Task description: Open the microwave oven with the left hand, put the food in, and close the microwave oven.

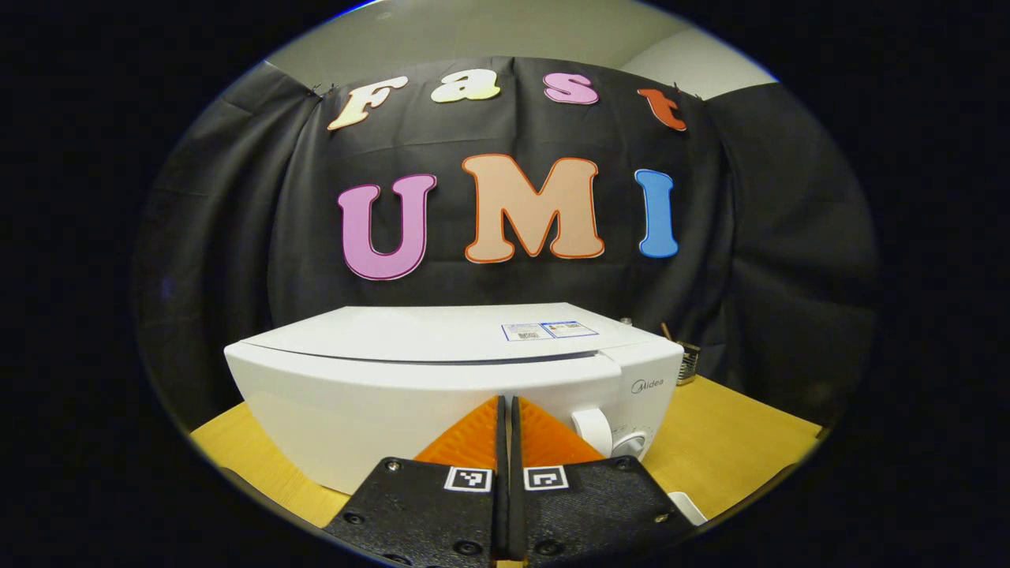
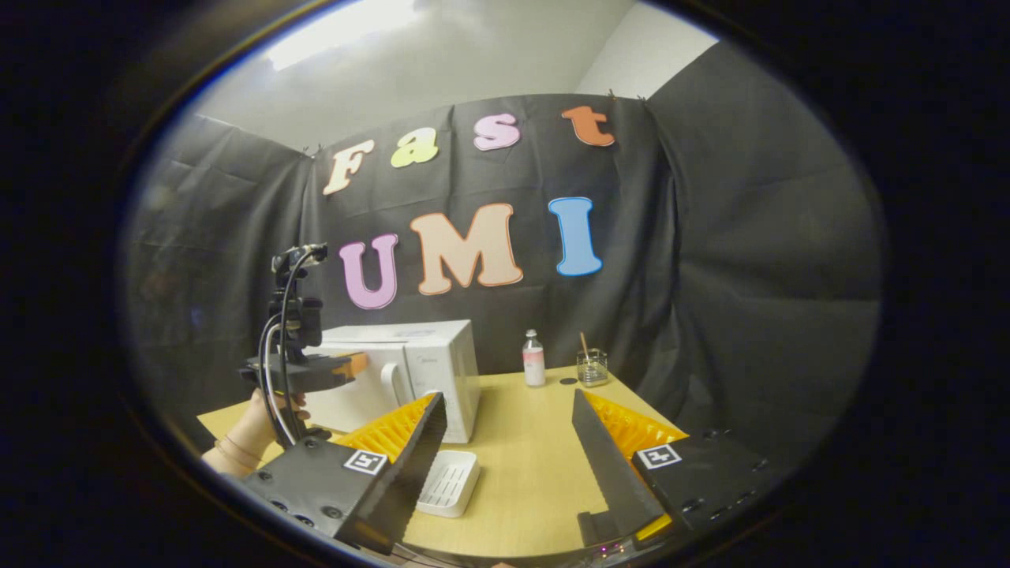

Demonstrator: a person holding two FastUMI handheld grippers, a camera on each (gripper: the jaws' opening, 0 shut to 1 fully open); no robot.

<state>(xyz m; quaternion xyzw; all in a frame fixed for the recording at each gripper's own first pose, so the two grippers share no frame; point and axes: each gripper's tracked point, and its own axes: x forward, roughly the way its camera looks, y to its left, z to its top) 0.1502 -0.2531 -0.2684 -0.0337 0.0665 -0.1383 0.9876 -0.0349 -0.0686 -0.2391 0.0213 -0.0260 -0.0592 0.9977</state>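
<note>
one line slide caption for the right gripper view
Open right gripper over the table; left gripper at the closed microwave.

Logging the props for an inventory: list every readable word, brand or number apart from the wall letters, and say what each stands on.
"Midea": brand mark on the front of the microwave, above the knobs.
Two stickers on the microwave's top: print too small to read.
Markings around the knobs: blurred, unreadable.
Label on the bottle at the back of the table: too small to read.
</note>
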